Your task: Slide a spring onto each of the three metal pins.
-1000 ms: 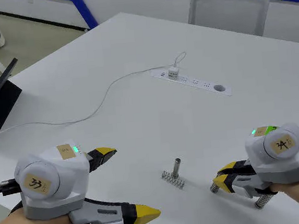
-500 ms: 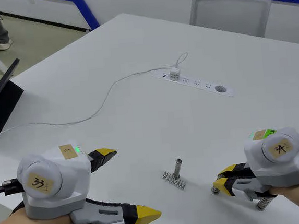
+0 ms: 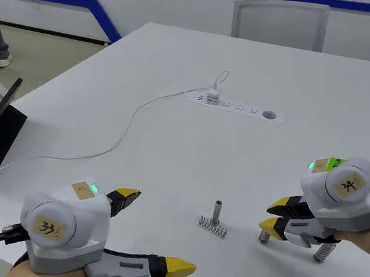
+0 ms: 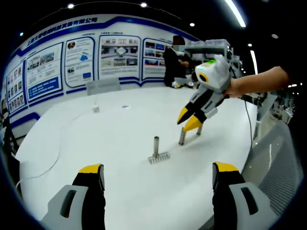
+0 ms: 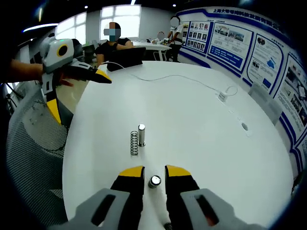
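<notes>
The right gripper (image 5: 155, 173) has its fingers (image 5: 132, 176) parted narrowly, one on each side of the head of a sprung pin (image 5: 154, 181). They do not appear to press it, so they look released, grasping nothing. Just behind those fingers, under the gripper body, a second sprung pin (image 3: 323, 251) stands on the surface (image 3: 173, 146). A little ahead of the fingertips the bare pin (image 5: 141, 134) stands upright, with the loose spring (image 5: 134, 143) lying flat at its foot. Farther out, the left gripper (image 4: 158, 173) hangs with its fingers (image 4: 91, 175) spread wide and empty.

The spring should be light, springy and liable to roll or squirt out of a hard pinch. I would take it gently across the coils near one end, leaving the bore free. The pin looks stiff, smooth and easy to tip.

The right gripper view gives the gap on each side of the pin head. The head view gives the second sprung pin behind the fingers. The left gripper view gives both sprung pins side on, just beneath the right fingertips.
</notes>
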The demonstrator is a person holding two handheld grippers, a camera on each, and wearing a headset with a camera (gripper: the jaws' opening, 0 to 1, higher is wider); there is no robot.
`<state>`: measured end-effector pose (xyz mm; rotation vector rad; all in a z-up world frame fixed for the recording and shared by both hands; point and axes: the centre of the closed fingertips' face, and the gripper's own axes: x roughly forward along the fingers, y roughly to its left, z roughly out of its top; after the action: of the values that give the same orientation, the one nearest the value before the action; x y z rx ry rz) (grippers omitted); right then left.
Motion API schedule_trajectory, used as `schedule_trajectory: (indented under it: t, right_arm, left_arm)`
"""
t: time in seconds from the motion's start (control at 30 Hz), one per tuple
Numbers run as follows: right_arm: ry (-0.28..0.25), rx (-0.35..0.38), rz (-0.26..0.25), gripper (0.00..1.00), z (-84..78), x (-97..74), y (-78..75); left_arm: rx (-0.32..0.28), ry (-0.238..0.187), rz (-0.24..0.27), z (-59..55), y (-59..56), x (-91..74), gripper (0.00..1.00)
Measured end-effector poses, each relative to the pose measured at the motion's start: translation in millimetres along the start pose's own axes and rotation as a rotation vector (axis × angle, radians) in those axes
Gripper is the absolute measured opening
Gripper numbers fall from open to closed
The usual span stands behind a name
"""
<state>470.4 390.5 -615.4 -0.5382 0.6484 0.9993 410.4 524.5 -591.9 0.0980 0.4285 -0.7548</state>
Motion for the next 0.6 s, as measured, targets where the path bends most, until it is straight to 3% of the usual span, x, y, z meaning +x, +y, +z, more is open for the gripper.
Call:
schedule_trajectory:
  t: [0.2, 0.6]
  right_arm:
    - [-0.022, -0.022, 0.022, 0.18, 13.4, 5.4, 11.2]
    - [0.001, -0.045, 0.066, 0.18, 18.4, 27.4, 27.4]
  left_arm:
    - [-0.003, -0.001, 0.003, 0.0, 1.4, -0.1, 0.95]
    - [0.025, 0.021, -0.022, -3.3, -5.2, 1.7, 0.96]
